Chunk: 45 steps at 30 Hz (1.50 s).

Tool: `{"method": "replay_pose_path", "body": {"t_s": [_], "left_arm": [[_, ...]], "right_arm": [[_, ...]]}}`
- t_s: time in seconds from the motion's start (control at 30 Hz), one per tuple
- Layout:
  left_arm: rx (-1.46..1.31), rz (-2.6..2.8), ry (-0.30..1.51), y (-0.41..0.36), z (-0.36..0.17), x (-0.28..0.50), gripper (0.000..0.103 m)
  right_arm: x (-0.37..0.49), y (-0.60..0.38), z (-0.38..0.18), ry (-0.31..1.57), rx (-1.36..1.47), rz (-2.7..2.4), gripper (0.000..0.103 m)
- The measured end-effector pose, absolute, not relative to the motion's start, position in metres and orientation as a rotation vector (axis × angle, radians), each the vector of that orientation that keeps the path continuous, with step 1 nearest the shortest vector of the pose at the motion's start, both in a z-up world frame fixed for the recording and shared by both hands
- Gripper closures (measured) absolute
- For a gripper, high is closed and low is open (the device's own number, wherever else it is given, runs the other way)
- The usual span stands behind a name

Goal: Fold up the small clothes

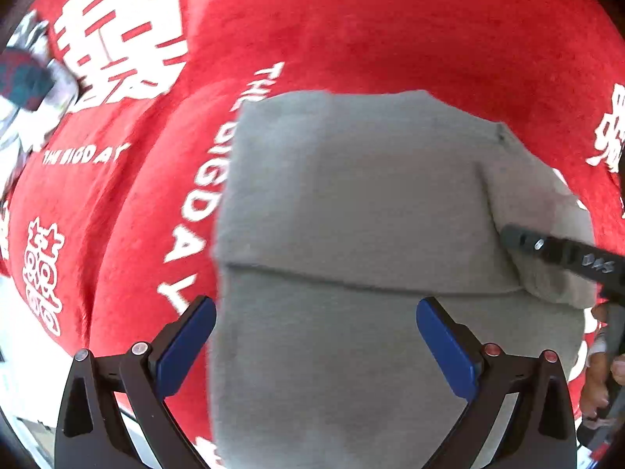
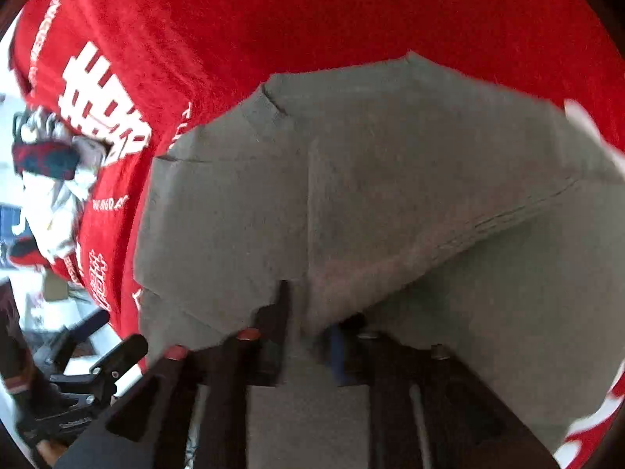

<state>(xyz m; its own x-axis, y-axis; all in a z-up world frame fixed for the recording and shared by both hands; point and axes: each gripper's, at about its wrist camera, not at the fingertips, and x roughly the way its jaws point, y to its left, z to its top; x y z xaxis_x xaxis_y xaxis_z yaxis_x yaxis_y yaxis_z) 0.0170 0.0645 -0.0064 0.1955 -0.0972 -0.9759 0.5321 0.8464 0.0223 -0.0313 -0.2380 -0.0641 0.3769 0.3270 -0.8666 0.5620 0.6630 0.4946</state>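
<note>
Red cloth (image 1: 351, 31): one, biggest thing around, spread under everything, covered in white printed characters plus "THE BIG DAY" lettering – at least two of those lines readable from the left wrist view.

Grey garment (image 1: 351, 203): one, lying flat on the red cloth, roughly centre in both views. One folded-over layer with a straight edge crossing it, plus one smaller flap turned up at the right side in the left wrist view. Same piece from the right wrist view (image 2: 390, 195), with a fold ridge running diagonally.

Left gripper (image 1: 316, 346): one, two blue pads spread wide apart, hovering over the near part of the grey garment, nothing between the pads, not pinching anything.

Right gripper (image 2: 306, 332): one, two fingers partly apart over the grey fabric, quite blurred – fabric sits in the gap, but pads pressing it or not, can't tell. From the left wrist view, one of its dark fingers (image 1: 562, 252) lies against the turned-up flap.

Pile of other clothes (image 2: 50, 168): one heap at the left edge of the red cloth, whitish pieces with one dark red-and-teal item on top. Count of pieces inside, no idea, too blurry.
</note>
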Motion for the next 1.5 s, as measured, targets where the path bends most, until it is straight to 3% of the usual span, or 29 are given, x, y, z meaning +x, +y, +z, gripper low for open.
{"method": "replay_pose_path", "body": {"t_s": [0.03,0.17,0.2,0.23,0.27,0.4,0.57,0.67,0.73,0.97,1.2,1.27,1.37,1.4,1.43,1.47,1.5], "left_arm": [[0.391,-0.451,1.312,0.073,-0.007,0.019,0.000],[0.367,-0.437,1.321,0.099,-0.007,0.025,0.000],[0.358,-0.433,1.323,0.105,-0.006,0.025,0.000],[0.349,-0.430,1.326,0.110,-0.007,0.028,0.000],[0.339,-0.428,1.328,0.116,-0.007,0.029,0.000],[0.320,-0.419,1.328,0.133,-0.007,0.034,0.000],[0.300,-0.416,1.342,0.150,-0.010,0.037,0.000],[0.283,-0.413,1.352,0.157,-0.012,0.040,0.000],[0.267,-0.421,1.359,0.157,-0.011,0.043,0.000],[0.200,-0.552,1.362,0.114,-0.009,0.058,0.000],[0.126,-0.691,1.455,0.036,-0.040,0.073,0.001],[0.123,-0.685,1.493,0.025,-0.051,0.075,0.011],[0.118,-0.666,1.502,0.018,-0.056,0.077,0.016],[0.123,-0.662,1.499,0.016,-0.055,0.078,0.037],[0.135,-0.658,1.496,0.014,-0.056,0.079,0.054],[0.150,-0.648,1.498,0.013,-0.056,0.081,0.089],[0.125,-0.659,1.513,0.014,-0.055,0.084,0.094]], "right_arm": [[-0.035,-0.242,-0.058,1.202,0.898,-0.213,0.043],[-0.036,-0.268,-0.050,1.153,0.953,-0.315,0.043],[-0.033,-0.275,-0.053,1.143,0.989,-0.336,0.057],[-0.030,-0.279,-0.054,1.138,1.003,-0.349,0.091],[-0.022,-0.279,-0.053,1.143,0.991,-0.360,0.097],[0.012,-0.238,-0.025,1.141,0.700,-0.254,0.097],[0.043,-0.156,-0.039,1.297,0.354,-0.134,0.091],[0.044,-0.134,-0.053,1.355,0.327,-0.133,0.074],[0.029,-0.139,-0.047,1.334,0.414,-0.140,0.055],[-0.079,-0.216,-0.042,1.252,0.875,-0.329,0.054],[-0.173,-0.275,-0.078,0.984,1.411,-0.553,0.054],[-0.178,-0.280,-0.085,0.930,1.478,-0.567,0.054],[-0.179,-0.287,-0.092,0.886,1.527,-0.584,0.057],[-0.176,-0.288,-0.091,0.896,1.517,-0.594,0.084],[-0.176,-0.290,-0.089,0.912,1.504,-0.593,0.097],[-0.173,-0.290,-0.086,0.918,1.485,-0.583,0.097],[-0.171,-0.292,-0.078,0.921,1.451,-0.561,0.097]]}}
